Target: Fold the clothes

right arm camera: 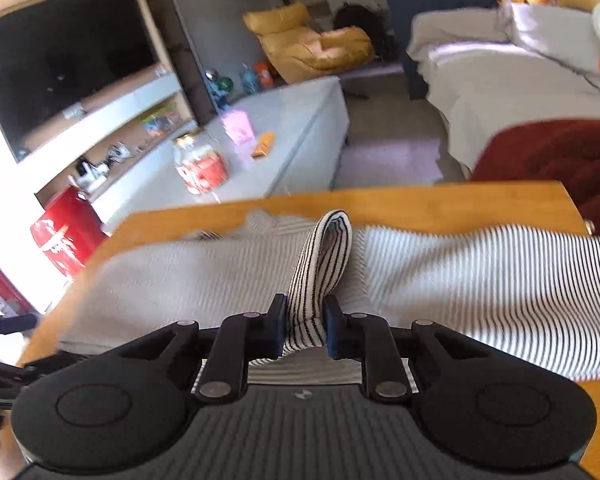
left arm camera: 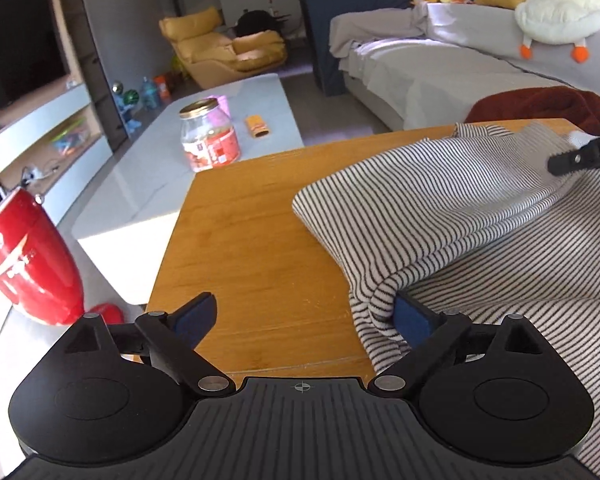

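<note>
Right wrist view: the right gripper [right arm camera: 305,330] has its jaws pinching a raised fold of the striped shirt [right arm camera: 440,276], which lies spread over the wooden tabletop [right arm camera: 420,200]. Left wrist view: the left gripper [left arm camera: 305,320] sits with jaws spread wide, one blue pad touching the shirt's folded edge. Behind, the jar [left arm camera: 210,136] wears a red label, too blurred to read.

Bright daylight fills both views. It blows out the white coffee table [left arm camera: 148,216] near the red bin [left arm camera: 28,256] and washes the sofa [right arm camera: 500,92] pale. The left wrist view is fairly sharp. The right wrist view is smeared by motion blur, the striped cloth [right arm camera: 480,280] losing its lines. Fisheye bending curves the TV [right arm camera: 60,60] and the room edges.
</note>
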`<state>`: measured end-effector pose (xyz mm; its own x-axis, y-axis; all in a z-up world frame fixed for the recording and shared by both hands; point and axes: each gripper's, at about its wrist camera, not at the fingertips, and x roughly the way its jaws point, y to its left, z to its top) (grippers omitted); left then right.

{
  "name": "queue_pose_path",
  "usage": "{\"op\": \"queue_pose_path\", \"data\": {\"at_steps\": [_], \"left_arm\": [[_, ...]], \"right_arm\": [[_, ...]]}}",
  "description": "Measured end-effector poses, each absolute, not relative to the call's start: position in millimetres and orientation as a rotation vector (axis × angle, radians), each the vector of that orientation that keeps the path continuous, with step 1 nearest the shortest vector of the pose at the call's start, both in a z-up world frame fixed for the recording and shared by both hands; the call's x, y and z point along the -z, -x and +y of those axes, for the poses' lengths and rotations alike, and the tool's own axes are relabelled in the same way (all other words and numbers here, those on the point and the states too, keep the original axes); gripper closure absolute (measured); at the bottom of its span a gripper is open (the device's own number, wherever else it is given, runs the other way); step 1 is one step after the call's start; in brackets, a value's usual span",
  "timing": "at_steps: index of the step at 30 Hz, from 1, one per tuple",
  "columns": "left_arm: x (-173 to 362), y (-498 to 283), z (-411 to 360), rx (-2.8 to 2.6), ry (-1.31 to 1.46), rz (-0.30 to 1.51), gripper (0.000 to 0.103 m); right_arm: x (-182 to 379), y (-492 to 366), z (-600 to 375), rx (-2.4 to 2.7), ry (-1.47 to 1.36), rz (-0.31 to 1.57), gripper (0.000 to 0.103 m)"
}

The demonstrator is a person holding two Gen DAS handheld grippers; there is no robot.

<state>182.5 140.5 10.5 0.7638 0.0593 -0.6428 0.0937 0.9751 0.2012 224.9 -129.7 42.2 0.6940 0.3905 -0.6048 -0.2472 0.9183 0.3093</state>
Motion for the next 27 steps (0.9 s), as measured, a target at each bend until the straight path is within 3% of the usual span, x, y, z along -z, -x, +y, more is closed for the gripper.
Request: {"op": "queue_pose_path", "data": {"at_steps": [5,7,8,9,14,17,23,27], "left_arm": [[-32,-168,133,0.115,-0.180,0.657,0.005],[-45,-166,130,0.181,-0.100,0.611,0.003],[-50,-166,128,0.214,-0.055,0.586,0.001],[-54,-167,125,0.246,-0.010,0.562,0.000],[-35,-192,102,0.319,0.110,0.559,0.000],[-4,-207,96,0.296,0.158,0.628,0.000],[5,-207,91,0.278,0.129,0.626,0.000],[6,-206,90,0.275,0.125,0.625,0.000]], "right_arm": [[-42,-213,-131,-0.298,-0.147,0.708,0.077],[-48,-204,-127,-0.287,-0.091,0.682,0.063],[-53,-200,-125,-0.283,-0.078,0.659,0.042],[-57,-195,-123,-0.283,-0.072,0.631,0.028],[-62,-190,-125,-0.379,-0.228,0.569,0.003],[-41,-202,-133,-0.406,-0.388,0.642,0.003],[-21,-201,-152,-0.388,-0.583,0.625,0.003],[-33,-191,-162,-0.338,-0.558,0.613,0.010]]}}
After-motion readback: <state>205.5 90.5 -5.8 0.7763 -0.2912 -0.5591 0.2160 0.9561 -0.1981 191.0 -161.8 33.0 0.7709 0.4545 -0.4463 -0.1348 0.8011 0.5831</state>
